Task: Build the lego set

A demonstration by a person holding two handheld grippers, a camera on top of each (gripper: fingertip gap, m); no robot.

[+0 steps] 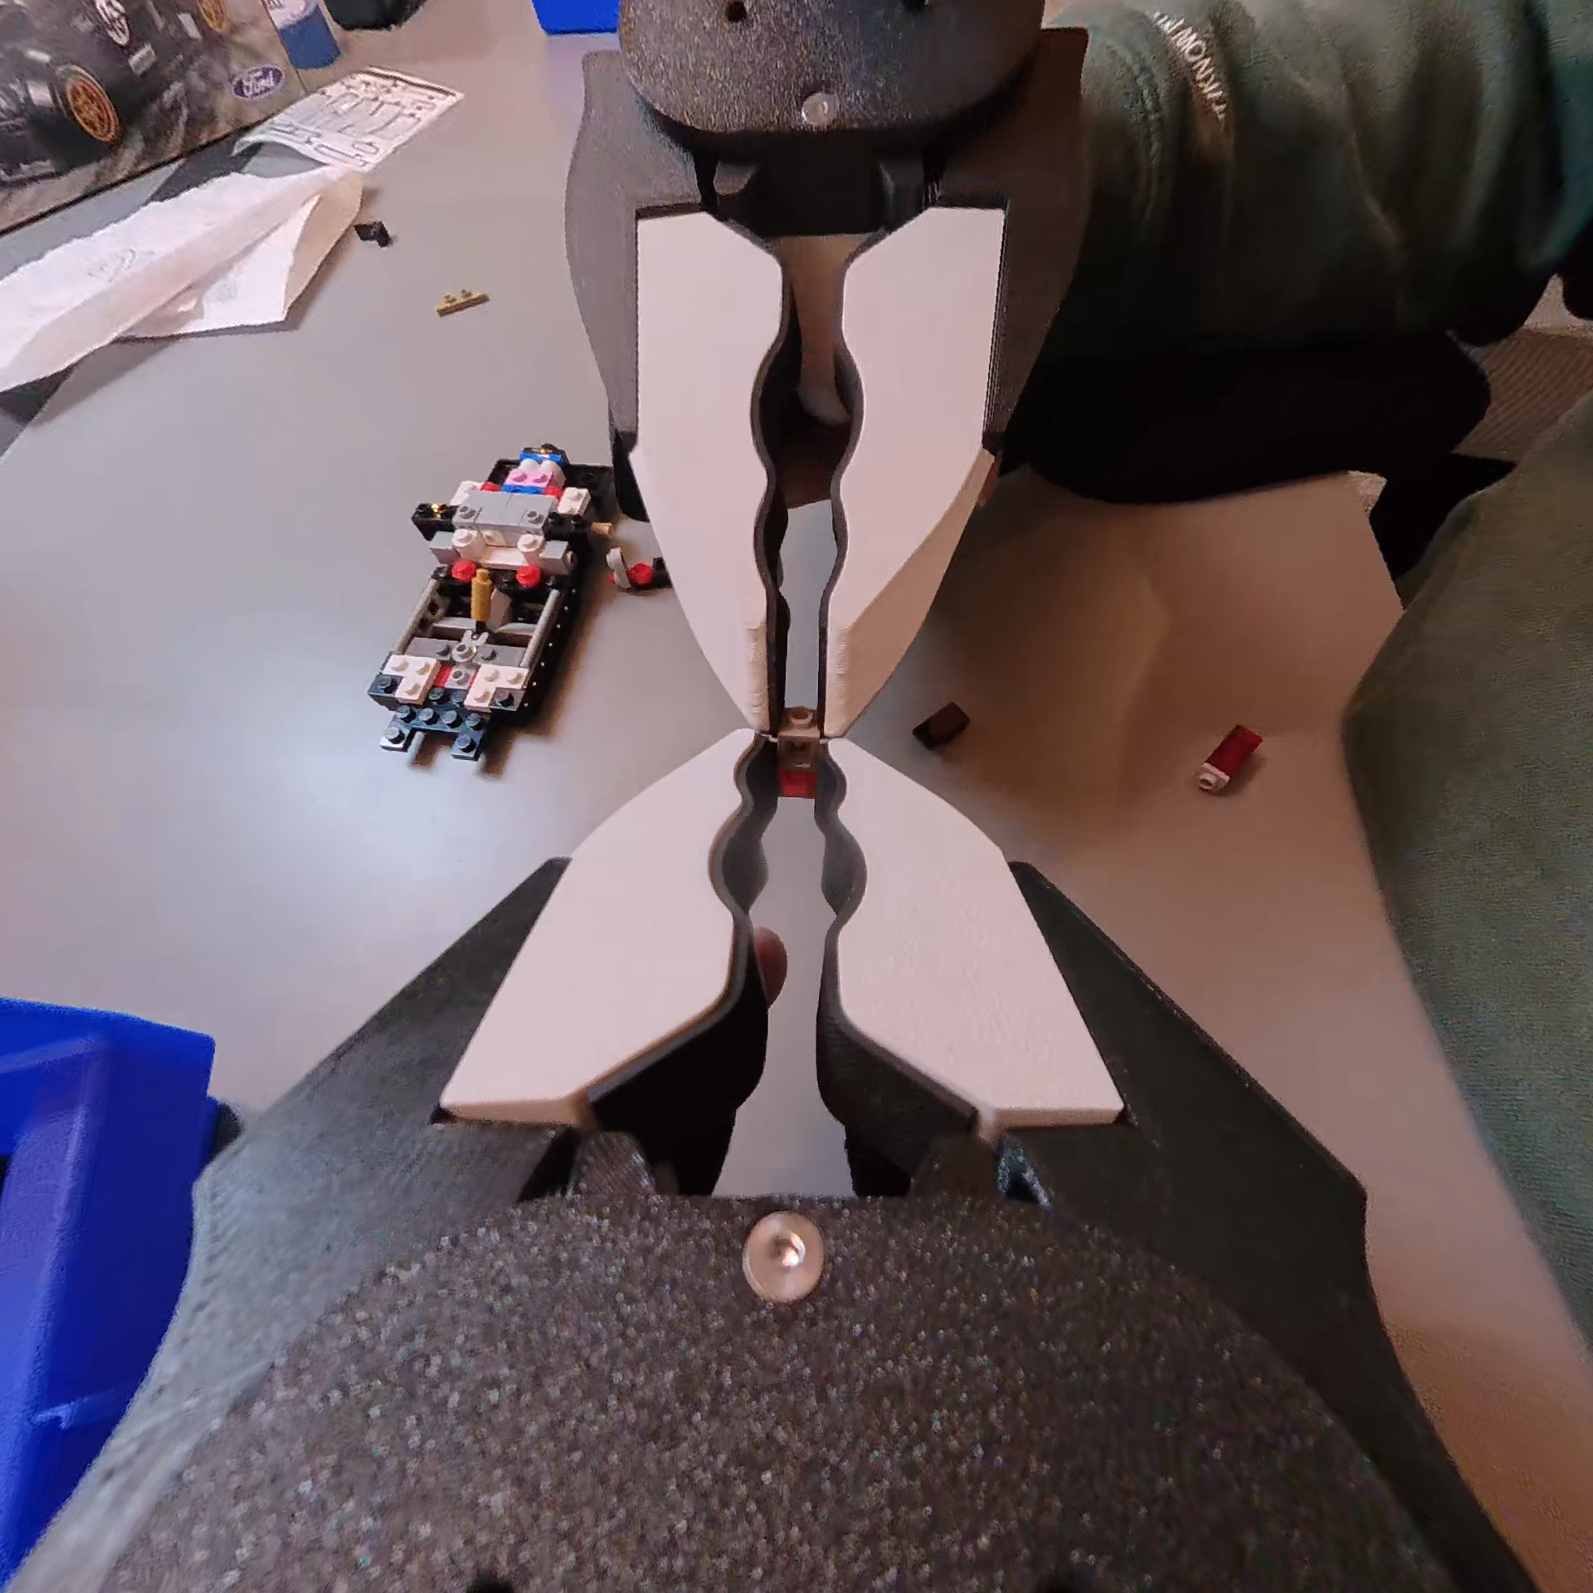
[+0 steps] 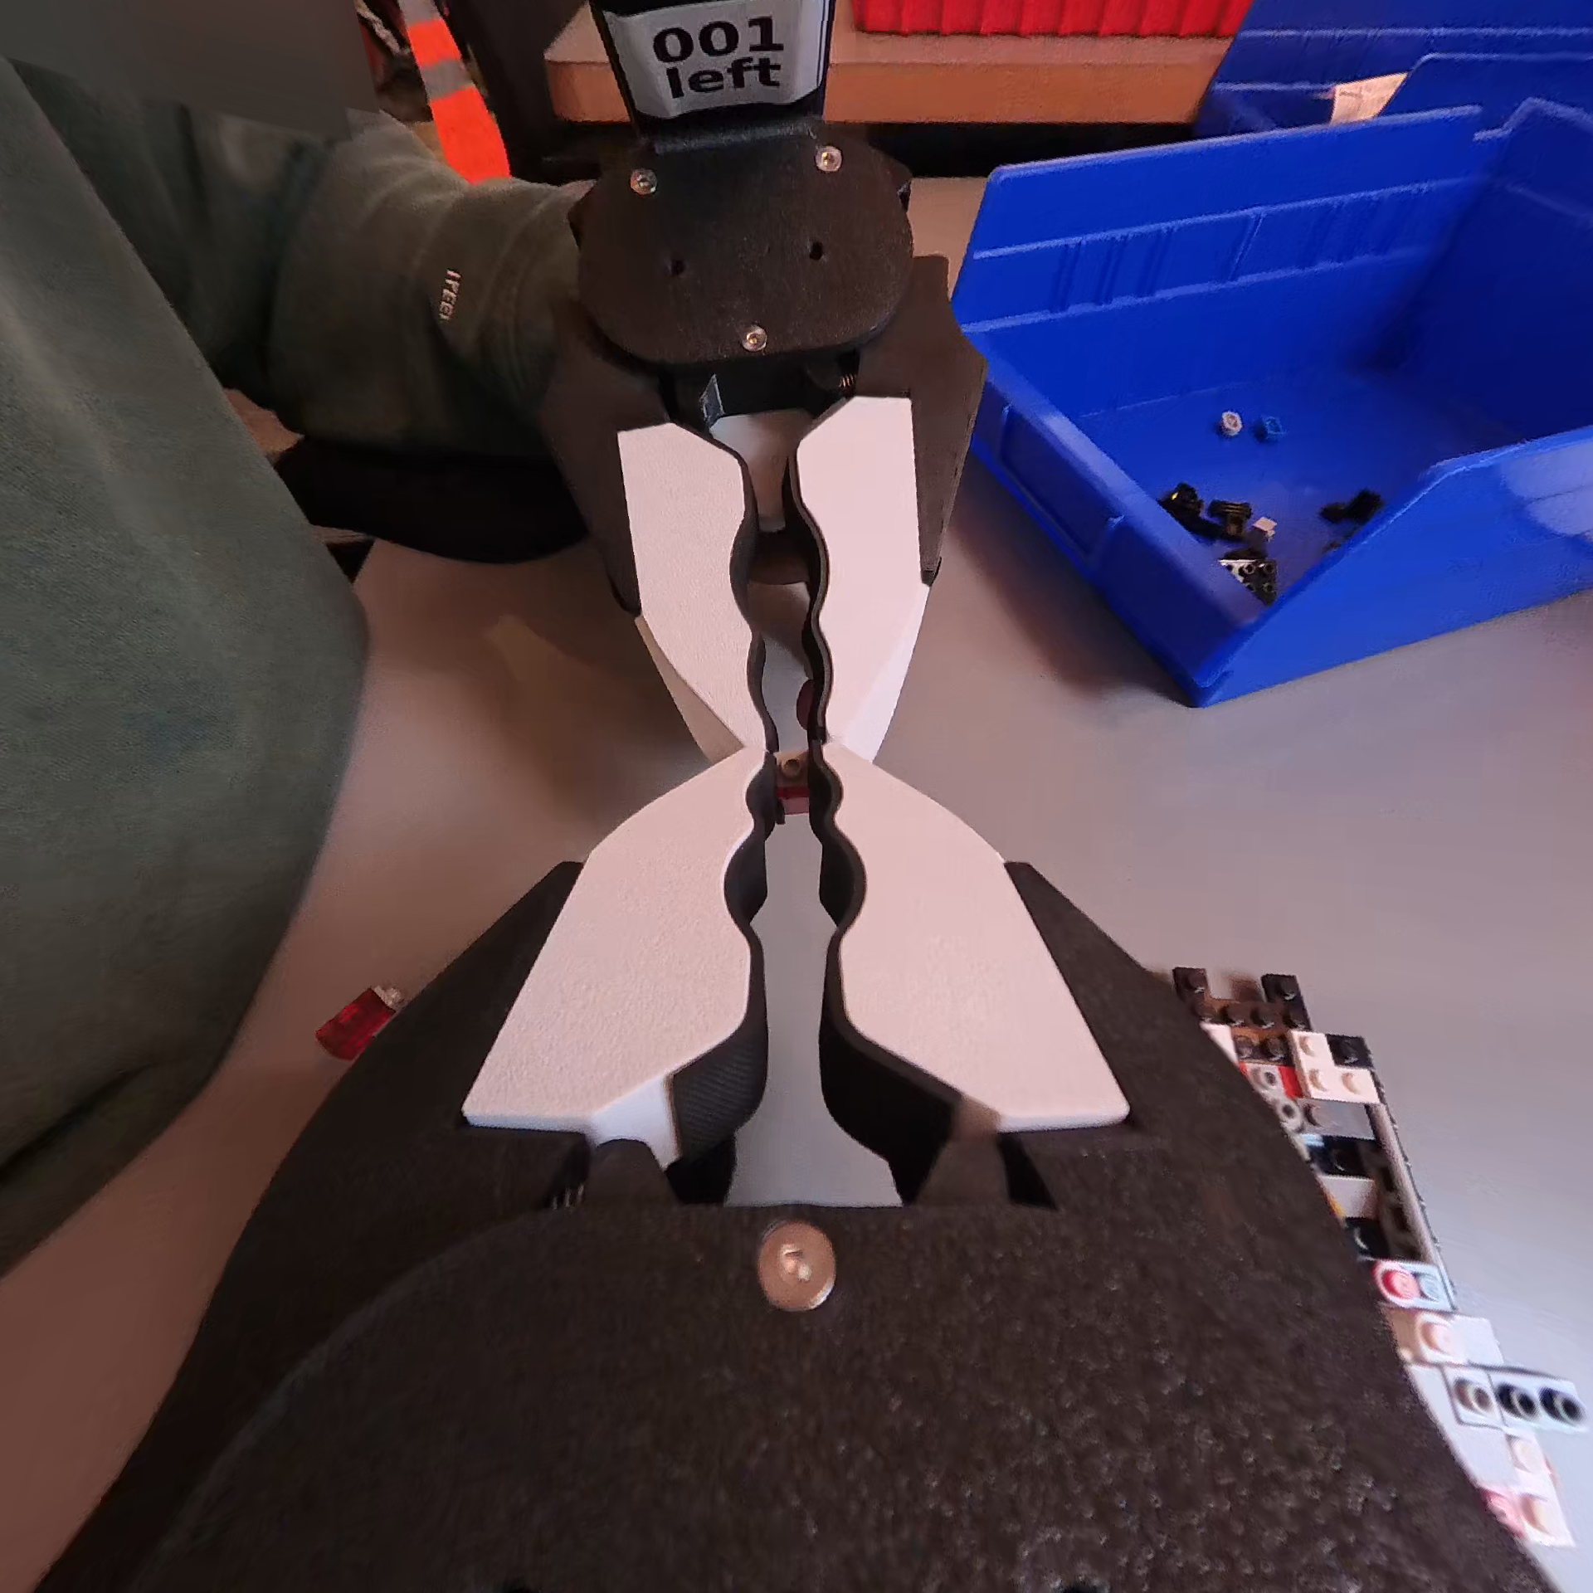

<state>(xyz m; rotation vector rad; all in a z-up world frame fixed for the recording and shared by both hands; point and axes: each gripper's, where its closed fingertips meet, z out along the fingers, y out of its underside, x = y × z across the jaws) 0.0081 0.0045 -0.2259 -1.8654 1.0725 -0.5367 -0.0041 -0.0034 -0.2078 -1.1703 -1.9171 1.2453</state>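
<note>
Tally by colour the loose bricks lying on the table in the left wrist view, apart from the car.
Black brick: 1
Tan brick: 1
Grey and red brick: 1
Dark red brick: 1
Red brick: 1
Total: 5
Not counted: the small stack pinched by the left gripper and right gripper.

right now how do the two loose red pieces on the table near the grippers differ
In the left wrist view, the dark red piece looks deep maroon all over, while the bright red piece is glossy and carries a white end. The dark one lies nearer the right gripper; the bright one lies farther out, by the green sleeve. Both are small and rest loose on the table.
</note>
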